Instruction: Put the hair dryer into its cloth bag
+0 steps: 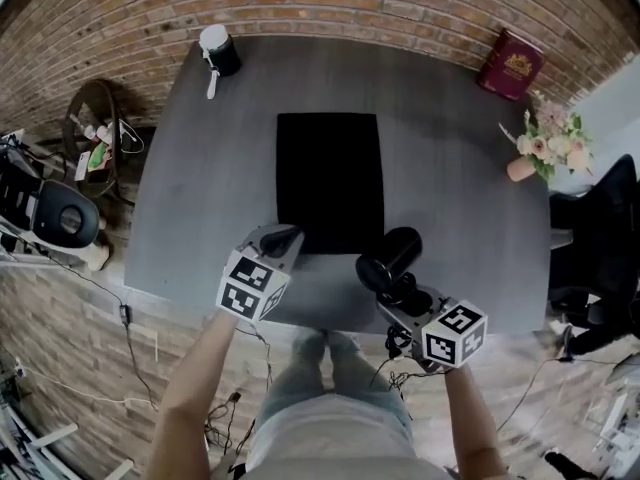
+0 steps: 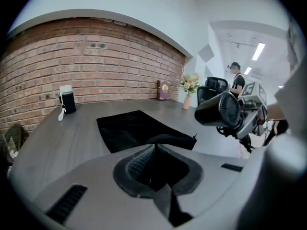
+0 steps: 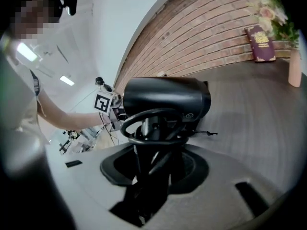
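A black cloth bag (image 1: 330, 178) lies flat on the grey table (image 1: 200, 198). My left gripper (image 1: 288, 238) is at the bag's near left corner, shut on its edge. In the left gripper view that pinched edge of the bag (image 2: 144, 128) rises in a fold to the left gripper (image 2: 154, 148). My right gripper (image 1: 398, 290) is shut on the handle of the black hair dryer (image 1: 390, 256), held in the air over the table's near edge, right of the bag. The right gripper view shows the hair dryer (image 3: 165, 97) lying across above the right gripper (image 3: 152, 145), with a loop of cord around the handle.
A black and white container (image 1: 218, 50) stands at the table's back left. A red book (image 1: 512, 64) leans on the brick wall at the back right. A vase of flowers (image 1: 538, 148) stands at the right edge, beside a black chair (image 1: 600, 228). Cables lie on the floor.
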Motion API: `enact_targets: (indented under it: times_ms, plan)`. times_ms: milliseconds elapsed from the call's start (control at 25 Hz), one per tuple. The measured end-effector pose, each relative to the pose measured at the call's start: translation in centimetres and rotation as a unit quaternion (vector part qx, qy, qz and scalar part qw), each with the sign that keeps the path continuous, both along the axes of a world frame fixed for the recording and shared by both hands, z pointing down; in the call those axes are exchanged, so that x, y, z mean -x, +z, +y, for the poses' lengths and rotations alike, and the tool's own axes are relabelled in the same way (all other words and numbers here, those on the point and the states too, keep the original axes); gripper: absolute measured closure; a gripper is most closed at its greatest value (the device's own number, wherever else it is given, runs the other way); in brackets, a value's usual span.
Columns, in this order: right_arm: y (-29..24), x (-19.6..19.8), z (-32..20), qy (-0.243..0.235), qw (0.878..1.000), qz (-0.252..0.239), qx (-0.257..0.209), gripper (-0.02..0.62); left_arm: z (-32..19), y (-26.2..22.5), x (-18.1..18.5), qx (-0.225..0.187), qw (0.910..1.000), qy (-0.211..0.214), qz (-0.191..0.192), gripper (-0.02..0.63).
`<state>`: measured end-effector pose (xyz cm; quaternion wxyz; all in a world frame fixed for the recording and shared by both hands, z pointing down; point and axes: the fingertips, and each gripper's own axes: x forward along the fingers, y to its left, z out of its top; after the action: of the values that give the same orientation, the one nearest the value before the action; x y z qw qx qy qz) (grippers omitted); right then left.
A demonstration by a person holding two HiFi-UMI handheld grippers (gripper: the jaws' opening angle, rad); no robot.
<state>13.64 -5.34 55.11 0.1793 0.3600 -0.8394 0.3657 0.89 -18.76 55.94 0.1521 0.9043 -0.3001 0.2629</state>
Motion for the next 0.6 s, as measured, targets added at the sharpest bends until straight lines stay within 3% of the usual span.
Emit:
enact_targets:
  times_ms: [320,600]
  plan:
    - [1.0,3.2,0.9,-0.123,0.992,0.014,0.016,0.446,-0.3,-1.5,-0.1,-0.026,0.9996,0.005,-0.005,0.591]
    - [1.8,6.0,2.0,-0.206,0.978,0.027,0.027,0.445,-0.2,-1.9,0.1,-0.032,0.9995,0.004,0.004,0.591]
